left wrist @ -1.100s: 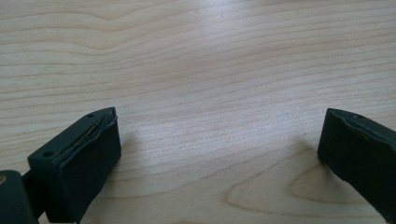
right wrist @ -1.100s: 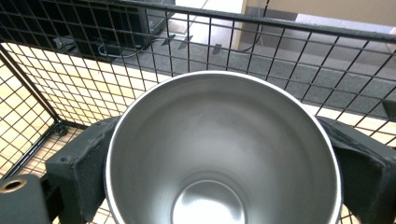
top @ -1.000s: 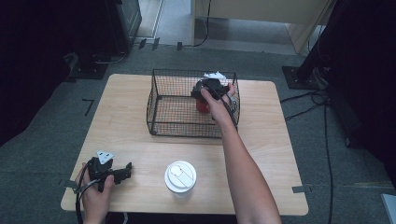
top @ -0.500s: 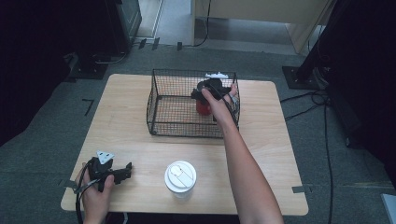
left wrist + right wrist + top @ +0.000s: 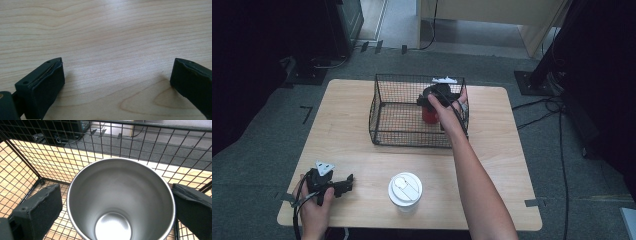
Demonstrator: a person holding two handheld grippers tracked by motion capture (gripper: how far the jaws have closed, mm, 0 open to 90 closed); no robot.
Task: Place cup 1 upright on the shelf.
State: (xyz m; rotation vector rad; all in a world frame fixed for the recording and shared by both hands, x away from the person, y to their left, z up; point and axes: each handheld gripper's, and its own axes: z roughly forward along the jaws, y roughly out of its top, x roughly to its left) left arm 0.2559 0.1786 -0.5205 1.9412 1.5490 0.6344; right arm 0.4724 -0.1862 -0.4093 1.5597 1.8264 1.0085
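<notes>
The red cup (image 5: 430,114) stands upright inside the wire basket (image 5: 384,112), near the basket's right wall, toward the far edge of the tabletop (image 5: 497,150). The right gripper (image 5: 439,95) is over it, jaws spread on either side of the steel rim, seemingly just clear of it. The left gripper (image 5: 348,181) rests at the near left corner, jaws released and empty. A lidded paper cup (image 5: 405,188) stands by the near edge.

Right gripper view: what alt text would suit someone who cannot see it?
A steel cup seen from above, empty, stands upright between two open black jaws inside a wire basket. Wooden table and grey floor show through the mesh.
</notes>
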